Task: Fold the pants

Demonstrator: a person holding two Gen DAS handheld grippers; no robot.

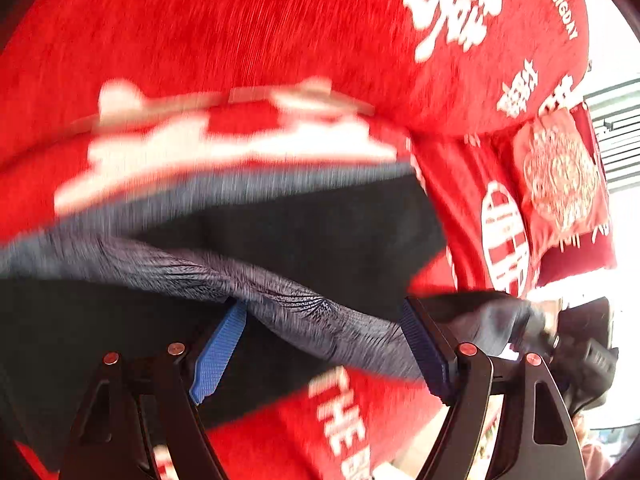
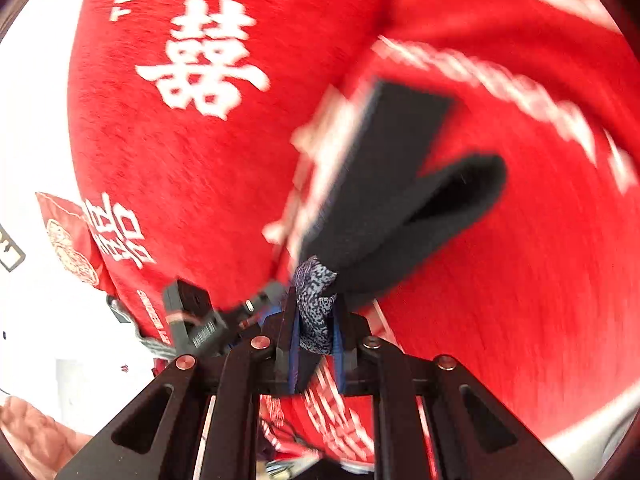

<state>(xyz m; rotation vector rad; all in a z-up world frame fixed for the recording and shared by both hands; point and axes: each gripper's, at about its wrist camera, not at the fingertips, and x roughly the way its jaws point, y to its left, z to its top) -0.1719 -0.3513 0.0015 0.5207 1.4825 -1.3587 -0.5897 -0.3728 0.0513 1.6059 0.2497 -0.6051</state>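
Dark pants [image 1: 280, 236] with a grey patterned waistband [image 1: 304, 312] hang over a red bedspread [image 1: 240, 32]. My left gripper [image 1: 324, 348] is open, its blue pads wide apart, with the waistband stretched across between them; I cannot tell if it touches. My right gripper [image 2: 316, 336] is shut on a bunched piece of the patterned waistband [image 2: 316, 296]. From it the dark pants [image 2: 392, 200] trail away over the red bedspread [image 2: 200, 184], with two legs splitting apart. The other gripper [image 2: 192, 320] shows at the left in the right wrist view.
The red bedspread carries white Chinese characters and "THE BIG DAY" lettering. A red pillow with a round pattern [image 1: 560, 176] lies at the bed's right edge, also in the right wrist view [image 2: 68, 236]. Bright white floor lies beyond the bed [image 2: 40, 120].
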